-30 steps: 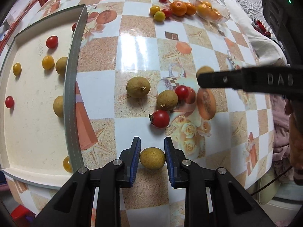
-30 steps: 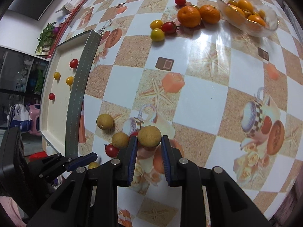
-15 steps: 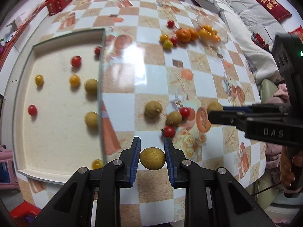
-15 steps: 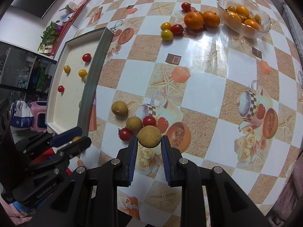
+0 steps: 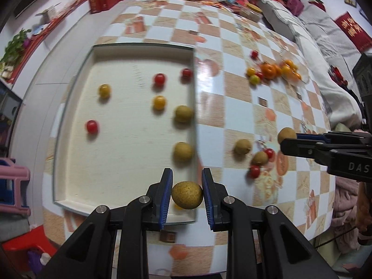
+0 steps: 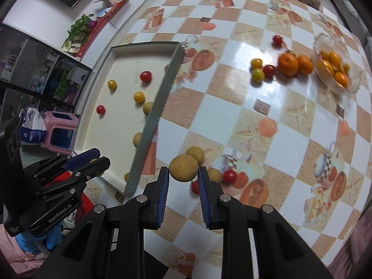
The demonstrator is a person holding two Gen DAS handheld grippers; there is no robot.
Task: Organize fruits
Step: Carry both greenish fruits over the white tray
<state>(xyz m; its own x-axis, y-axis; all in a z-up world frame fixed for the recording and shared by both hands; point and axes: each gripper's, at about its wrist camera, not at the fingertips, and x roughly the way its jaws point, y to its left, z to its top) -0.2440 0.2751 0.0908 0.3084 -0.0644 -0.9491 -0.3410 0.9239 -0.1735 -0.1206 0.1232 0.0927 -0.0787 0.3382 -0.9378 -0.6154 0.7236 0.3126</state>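
Here, in the left wrist view, the left tongs sit at 6 o'clock, clamped on a brown longan between blue pads. The fruit hangs above the near right corner of a shallow cream tray that fills the frame from 9 o'clock to the centre. Inside the tray lie three red cherry tomatoes, two yellow ones and two more longans close to its right wall. Right of the tray, on the checkered tabletop, a loose cluster of two longans and two red tomatoes sits toward 3 o'clock. At 3 o'clock the right tongs reach in from the edge, pinching their own longan. At 1 o'clock a blurred group of oranges and small tomatoes rests on the tabletop.

In the right wrist view, the right tongs at 6 o'clock grip a second longan, lifted above the loose cluster on the tabletop. The tray lies at 10 o'clock. The left tongs show at 8 o'clock over the tray's near corner. At 2 o'clock a glass bowl holds small orange fruits, with two oranges just beside it.
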